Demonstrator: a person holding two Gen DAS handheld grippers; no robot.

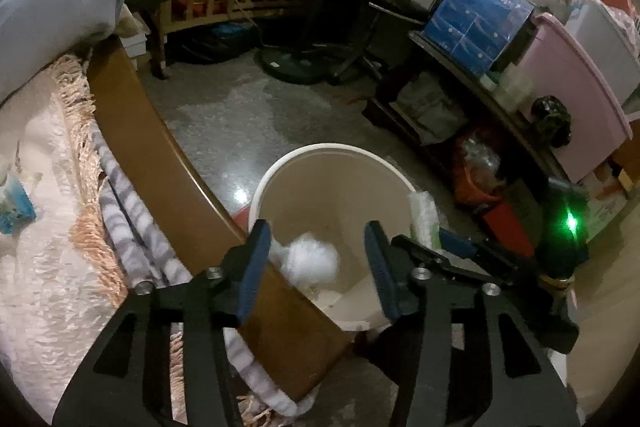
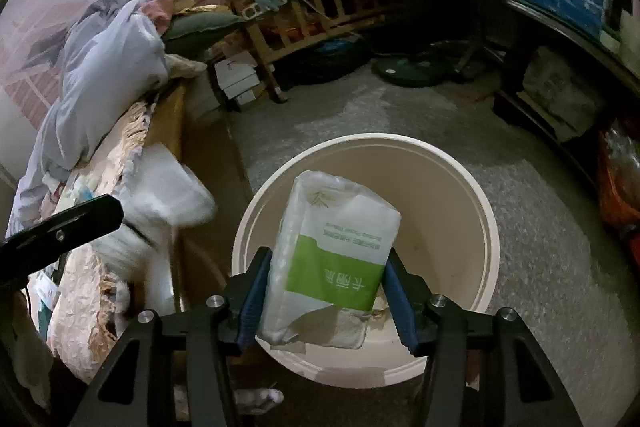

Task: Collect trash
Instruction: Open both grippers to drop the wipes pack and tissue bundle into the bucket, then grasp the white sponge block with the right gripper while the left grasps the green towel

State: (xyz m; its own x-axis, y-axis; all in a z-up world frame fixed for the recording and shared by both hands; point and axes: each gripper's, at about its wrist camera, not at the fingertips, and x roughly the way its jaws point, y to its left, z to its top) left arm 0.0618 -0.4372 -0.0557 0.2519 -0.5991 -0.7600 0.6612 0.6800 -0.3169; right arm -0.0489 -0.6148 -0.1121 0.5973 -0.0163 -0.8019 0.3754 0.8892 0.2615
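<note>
My right gripper [image 2: 326, 291] is squeezing a tissue pack [image 2: 332, 247], white with a green band. Its blue pads press on both sides of the pack. I am holding it right over the open top of the cream bucket [image 2: 486, 227], which stands on the floor next to the bed. The pack is not in yet. It hangs above the hole, tilted a bit.

My left gripper [image 1: 316, 263] is wide open and holds nothing. Between its fingers I can see a white crumpled tissue [image 1: 312, 261]. It looks blurry. I think it is dropping into the bucket [image 1: 328, 151] or lying inside it, but I cannot tell which. Pale scraps also show at the bottom of the bucket, so I think some trash is in there already.

What is left? I think the next step is to open my right fingers so the pack falls in. On the bed [image 1: 52, 227] I see a small blue and white thing [image 1: 16, 207] on the cover. It may be more trash, but it is too small for me to be sure. A white blurry shape [image 2: 168, 195] sits by the bed edge too, and I cannot tell what it is.
</note>
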